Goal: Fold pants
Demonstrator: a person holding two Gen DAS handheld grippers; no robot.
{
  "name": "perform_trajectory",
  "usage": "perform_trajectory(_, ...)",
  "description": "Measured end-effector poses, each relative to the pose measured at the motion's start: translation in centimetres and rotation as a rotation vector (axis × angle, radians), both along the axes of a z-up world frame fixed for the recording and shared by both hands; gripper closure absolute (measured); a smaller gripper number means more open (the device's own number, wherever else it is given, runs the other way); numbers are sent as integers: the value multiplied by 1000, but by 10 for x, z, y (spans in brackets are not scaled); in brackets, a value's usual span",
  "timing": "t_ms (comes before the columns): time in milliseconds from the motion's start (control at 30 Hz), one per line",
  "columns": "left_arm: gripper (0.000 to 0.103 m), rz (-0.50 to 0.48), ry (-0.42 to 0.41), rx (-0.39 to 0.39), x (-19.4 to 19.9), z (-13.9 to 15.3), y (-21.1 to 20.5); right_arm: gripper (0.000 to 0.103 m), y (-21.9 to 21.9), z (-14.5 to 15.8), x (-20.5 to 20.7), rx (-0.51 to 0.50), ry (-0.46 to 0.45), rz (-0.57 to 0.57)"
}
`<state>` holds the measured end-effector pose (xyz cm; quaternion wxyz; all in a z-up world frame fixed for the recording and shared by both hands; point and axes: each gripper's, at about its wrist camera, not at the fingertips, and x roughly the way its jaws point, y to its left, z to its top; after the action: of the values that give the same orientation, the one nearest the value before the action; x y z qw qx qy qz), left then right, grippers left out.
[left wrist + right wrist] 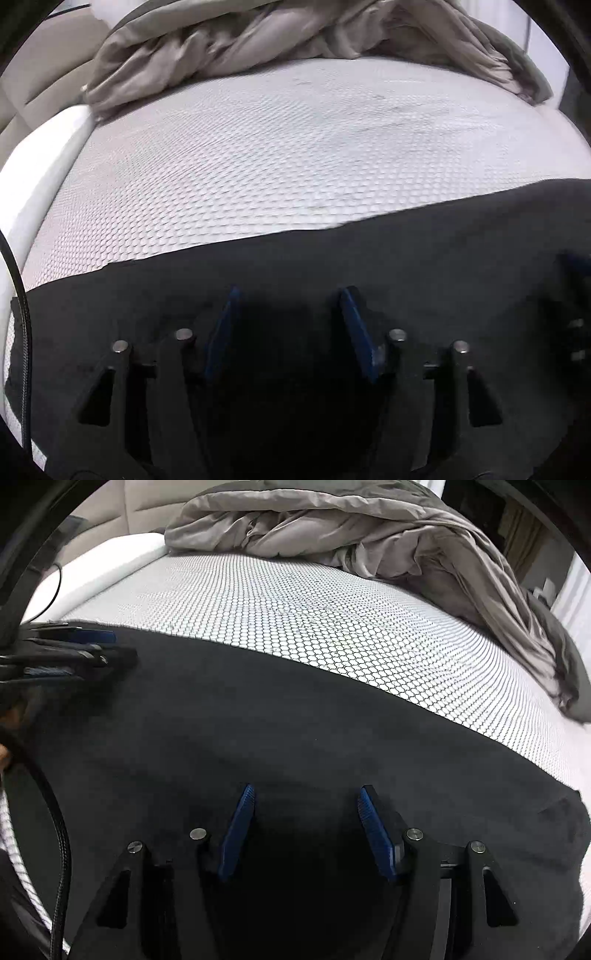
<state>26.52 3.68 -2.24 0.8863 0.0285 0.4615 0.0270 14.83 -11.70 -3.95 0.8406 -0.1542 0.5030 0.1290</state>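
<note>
One pair of pants (258, 716) lies spread flat on the bed, a dark, almost black cloth with a soft, matte, faintly napped surface and only shallow wrinkles. Its far edge runs as a long, nearly straight line across the mattress cover (332, 627), and in the right wrist view a rounded corner of the pants ends near the cover's right side.

The mattress cover is white with a fine honeycomb mesh of small dark-outlined hexagons, stretched smooth and bare beyond the pants. Past it, at the far end of the bed, sits one rumpled duvet (351, 528) of smooth grey-brown fabric, bunched into deep twisted folds, with a darker grey side trailing down on the right. Left of the duvet a plain white padded edge (110, 561) borders the mesh.

There are two hand-held grippers. The left hand-held gripper (291, 295) hangs over the pants with its two blue, flat pads spread apart and nothing between them; it also shows from the side at the left edge of the right wrist view, near the far edge of the pants. The right hand-held gripper (306, 794) is likewise over the pants, its two blue ribbed pads spread with only the dark cloth below them, not pinched. Each has black angular finger frames with four round metal pins. One black braided cable (61, 849) curves down beside the pants on the left.
</note>
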Motion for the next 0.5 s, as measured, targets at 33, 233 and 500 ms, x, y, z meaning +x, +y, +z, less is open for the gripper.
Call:
perform_trajectory(33, 39, 31, -5, -8, 1, 1, 12, 43, -3, 0, -1, 6, 4, -10)
perform_trajectory(233, 41, 284, -50, -103, -37, -2, 121, 43, -36, 3, 10, -39, -16, -47)
perform_trajectory(500, 69, 244, -164, -138, -64, 30, 153, 43, -43, 1, 16, -18, -18, -50)
